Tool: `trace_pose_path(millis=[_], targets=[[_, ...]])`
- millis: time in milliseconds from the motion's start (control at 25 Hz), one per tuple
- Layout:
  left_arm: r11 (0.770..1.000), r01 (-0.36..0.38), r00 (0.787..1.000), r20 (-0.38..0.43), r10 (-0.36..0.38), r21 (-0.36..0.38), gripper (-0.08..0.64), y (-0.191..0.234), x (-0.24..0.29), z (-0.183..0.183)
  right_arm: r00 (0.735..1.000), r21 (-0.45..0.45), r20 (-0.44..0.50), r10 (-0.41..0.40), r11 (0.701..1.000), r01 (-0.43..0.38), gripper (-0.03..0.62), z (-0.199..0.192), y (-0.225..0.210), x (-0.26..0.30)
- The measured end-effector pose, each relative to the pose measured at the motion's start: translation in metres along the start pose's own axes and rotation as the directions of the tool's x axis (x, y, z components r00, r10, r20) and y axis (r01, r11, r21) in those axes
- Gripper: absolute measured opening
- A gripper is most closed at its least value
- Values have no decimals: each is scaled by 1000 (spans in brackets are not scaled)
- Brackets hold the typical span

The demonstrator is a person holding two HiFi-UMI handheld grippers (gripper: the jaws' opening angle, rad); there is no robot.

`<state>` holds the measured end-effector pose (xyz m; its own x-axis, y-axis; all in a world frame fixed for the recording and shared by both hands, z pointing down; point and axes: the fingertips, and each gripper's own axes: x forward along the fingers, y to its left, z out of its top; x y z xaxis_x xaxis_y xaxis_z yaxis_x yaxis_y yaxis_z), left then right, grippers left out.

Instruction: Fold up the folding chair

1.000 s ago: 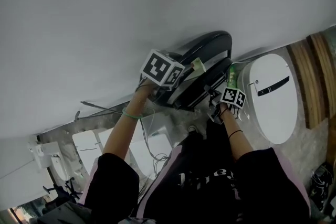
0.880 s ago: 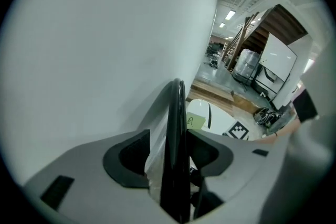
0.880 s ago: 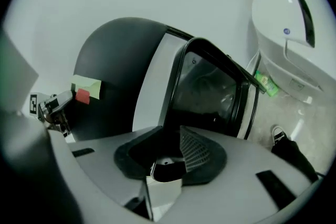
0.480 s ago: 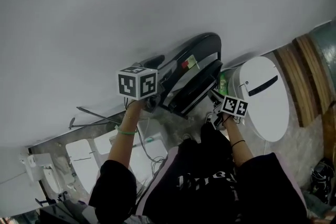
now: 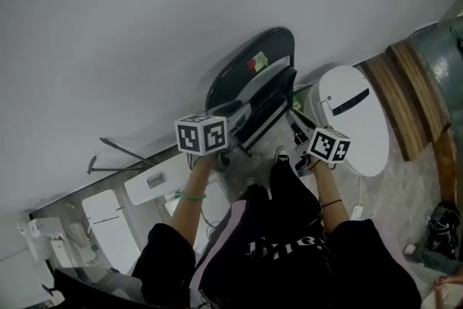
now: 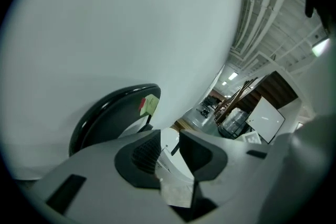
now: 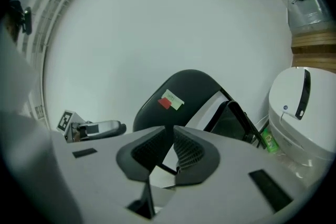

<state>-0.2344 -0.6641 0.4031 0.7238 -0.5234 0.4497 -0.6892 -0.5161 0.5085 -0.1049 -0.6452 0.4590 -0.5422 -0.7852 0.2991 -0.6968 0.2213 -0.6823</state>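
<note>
Two hand-held grippers point at a black folding chair with a rounded plastic back (image 5: 249, 72). It stands against the plain white wall (image 5: 145, 11) with its seat swung up close to the back, and neither gripper holds it.

The left gripper (image 6: 169, 136) is released. Its jaws have just been closing, yet a clear gap remains and only the background shows through it. The right gripper (image 7: 173, 131) is all but clenched (its jaws have just been closing too), with a thin slit between the ribbed pads and nothing caught there.

A red and pale-green sticker (image 7: 170, 100) sits high on the chair's back; its print is too small to read. Beside the chair, on the right gripper's side, stands a white domed container with a black handle (image 7: 302, 113), and a small green bottle (image 7: 269, 141) shows between the two.

The chair's feet are hidden behind the grippers and the person's dark clothing in every view. The frame is probably fully collapsed, though I cannot confirm it.
</note>
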Motion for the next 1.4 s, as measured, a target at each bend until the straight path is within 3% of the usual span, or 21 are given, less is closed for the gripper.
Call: trace_pose_path(millis=[200, 400, 640, 1040, 1200, 1400], targets=[[999, -43, 999, 10, 43, -9, 33, -20, -13, -49, 1000, -29, -10, 16, 999, -16, 44, -26, 29, -39], [998, -60, 998, 5, 60, -5, 16, -47, -22, -90, 999, -42, -2, 41, 998, -41, 34, -36, 43, -63], [994, -91, 996, 19, 93, -61, 6, -84, -35, -127, 990, -84, -51, 129, 988, -133, 29, -45, 65, -94], [971, -183, 979, 66, 195, -157, 6, -190, -45, -218, 968, -131, -181, 174, 971, -200, 29, -92, 38, -214], [955, -216, 971, 56, 232, -205, 6, -229, -56, -264, 955, -128, -219, 199, 965, -230, 29, -115, 31, -257], [944, -254, 965, 14, 263, -210, 6, -263, -72, -310, 945, -96, -234, 227, 962, -255, 29, -142, 29, -291]])
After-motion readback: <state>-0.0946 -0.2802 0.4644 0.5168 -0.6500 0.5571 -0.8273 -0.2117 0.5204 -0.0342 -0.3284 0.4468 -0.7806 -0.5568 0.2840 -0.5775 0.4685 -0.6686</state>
